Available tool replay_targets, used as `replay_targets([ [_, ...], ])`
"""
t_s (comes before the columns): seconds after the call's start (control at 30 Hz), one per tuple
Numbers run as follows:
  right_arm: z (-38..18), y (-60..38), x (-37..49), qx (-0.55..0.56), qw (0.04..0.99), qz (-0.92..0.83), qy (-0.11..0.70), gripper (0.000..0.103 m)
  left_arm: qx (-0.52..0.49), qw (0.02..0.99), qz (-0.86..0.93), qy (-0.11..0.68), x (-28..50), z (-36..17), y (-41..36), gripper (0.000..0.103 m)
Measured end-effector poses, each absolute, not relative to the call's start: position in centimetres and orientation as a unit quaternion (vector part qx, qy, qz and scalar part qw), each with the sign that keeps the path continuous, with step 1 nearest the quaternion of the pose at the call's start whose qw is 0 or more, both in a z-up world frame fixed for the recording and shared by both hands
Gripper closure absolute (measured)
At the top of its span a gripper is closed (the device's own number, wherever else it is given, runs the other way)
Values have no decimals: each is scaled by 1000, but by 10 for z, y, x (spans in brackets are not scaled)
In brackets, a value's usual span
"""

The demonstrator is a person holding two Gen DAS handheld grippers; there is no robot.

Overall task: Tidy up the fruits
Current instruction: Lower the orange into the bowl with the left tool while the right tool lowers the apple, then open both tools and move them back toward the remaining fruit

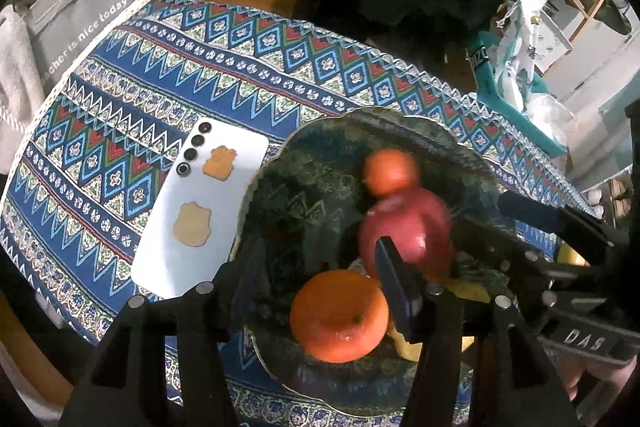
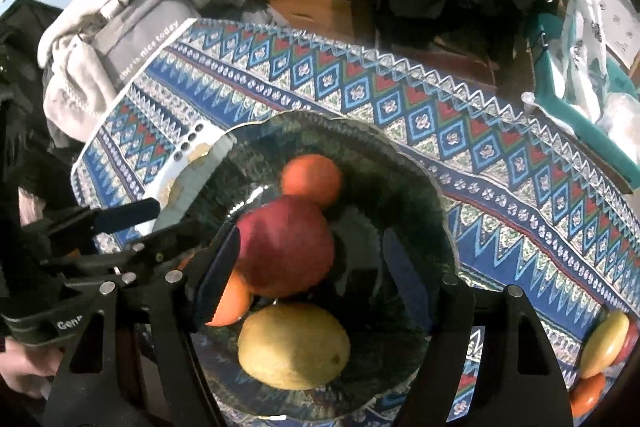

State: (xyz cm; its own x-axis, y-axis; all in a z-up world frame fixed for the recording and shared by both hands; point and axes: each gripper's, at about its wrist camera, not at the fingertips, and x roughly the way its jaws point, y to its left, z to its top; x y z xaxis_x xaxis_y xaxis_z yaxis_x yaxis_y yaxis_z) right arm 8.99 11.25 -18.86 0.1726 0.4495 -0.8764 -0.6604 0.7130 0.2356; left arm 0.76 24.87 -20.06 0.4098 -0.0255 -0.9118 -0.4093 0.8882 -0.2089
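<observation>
A dark green patterned bowl (image 1: 304, 163) (image 2: 400, 163) sits on the patterned tablecloth. In it lie a red apple (image 1: 416, 223) (image 2: 288, 243), a far orange (image 1: 392, 171) (image 2: 312, 179), a near orange (image 1: 340, 315) (image 2: 234, 301) and a yellow lemon (image 2: 294, 345). My left gripper (image 1: 316, 287) is open above the near orange. My right gripper (image 2: 312, 283) is open over the bowl, with the apple by its left finger (image 2: 218, 279). It also shows in the left wrist view (image 1: 552, 227). The left gripper shows in the right wrist view (image 2: 120, 227).
A white phone (image 1: 200, 211) lies on the cloth left of the bowl. More fruit (image 2: 604, 347) lies on the cloth at the right edge. A grey bag with a towel (image 2: 120, 27) stands beyond the table's left corner. A teal bin (image 1: 516, 99) stands at the right.
</observation>
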Motion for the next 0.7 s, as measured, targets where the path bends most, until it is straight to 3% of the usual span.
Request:
replay_targets([
  [0.7, -133, 33, 89, -101, 810, 289, 500, 27, -151, 852, 62, 498, 11, -153, 192, 42],
])
